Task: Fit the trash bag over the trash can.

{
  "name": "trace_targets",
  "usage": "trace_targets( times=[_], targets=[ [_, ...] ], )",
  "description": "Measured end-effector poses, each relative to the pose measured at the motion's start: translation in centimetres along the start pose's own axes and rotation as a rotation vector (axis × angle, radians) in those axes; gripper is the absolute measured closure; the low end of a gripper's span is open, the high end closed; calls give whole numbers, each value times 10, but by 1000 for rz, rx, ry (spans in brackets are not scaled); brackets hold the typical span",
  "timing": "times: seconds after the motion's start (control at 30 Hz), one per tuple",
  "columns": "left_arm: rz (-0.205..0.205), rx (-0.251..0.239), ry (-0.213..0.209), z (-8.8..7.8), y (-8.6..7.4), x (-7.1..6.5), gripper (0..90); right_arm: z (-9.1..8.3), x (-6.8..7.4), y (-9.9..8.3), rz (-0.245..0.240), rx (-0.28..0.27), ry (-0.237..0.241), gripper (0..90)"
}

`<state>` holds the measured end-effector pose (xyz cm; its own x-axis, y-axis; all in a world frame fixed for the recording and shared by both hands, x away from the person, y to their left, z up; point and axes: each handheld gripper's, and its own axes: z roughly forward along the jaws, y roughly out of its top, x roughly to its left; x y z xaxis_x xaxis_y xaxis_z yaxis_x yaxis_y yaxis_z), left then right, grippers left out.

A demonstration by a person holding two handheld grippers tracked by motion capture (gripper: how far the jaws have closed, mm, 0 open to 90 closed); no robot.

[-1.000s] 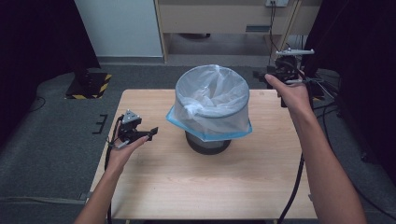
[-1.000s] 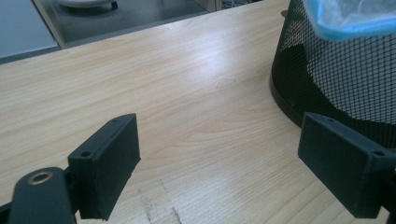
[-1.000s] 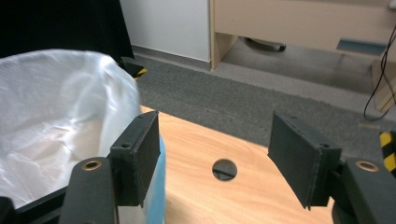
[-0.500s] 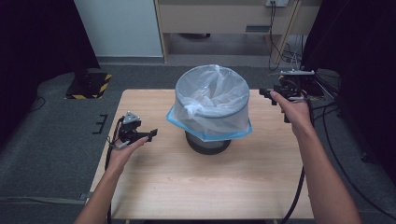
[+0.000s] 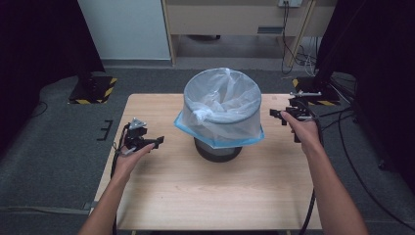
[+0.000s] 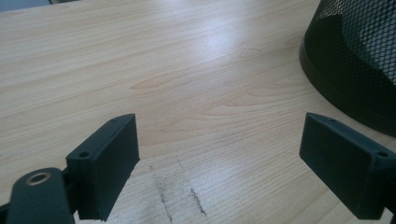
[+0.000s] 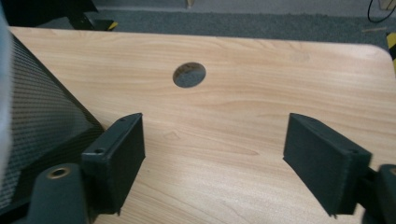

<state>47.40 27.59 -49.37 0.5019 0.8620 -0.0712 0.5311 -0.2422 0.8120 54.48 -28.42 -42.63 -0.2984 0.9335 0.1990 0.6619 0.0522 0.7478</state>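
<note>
The black mesh bin (image 5: 218, 147) with its clear plastic bag (image 5: 220, 105) stands on the wooden bench (image 5: 205, 196). The left gripper (image 5: 157, 142) and right gripper (image 5: 275, 114) are wide open and empty; the right has just been opening. I think the bagging is done, and next the hands should rest.

Mesh bin (image 6: 359, 56) cropped — base hidden (liner-draped).

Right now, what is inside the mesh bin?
A translucent plastic liner bag lines the black mesh bin, its edge folded over the rim. Crumpled plastic hides the bin's bottom, so any contents cannot be seen.
</note>
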Motion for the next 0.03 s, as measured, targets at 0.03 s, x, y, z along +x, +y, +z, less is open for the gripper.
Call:
trace_targets(
  times=[0.03],
  targets=[
    [0, 0, 0, 0, 0, 0, 110, 0, 0, 0, 0, 0, 0, 194]
  ],
)
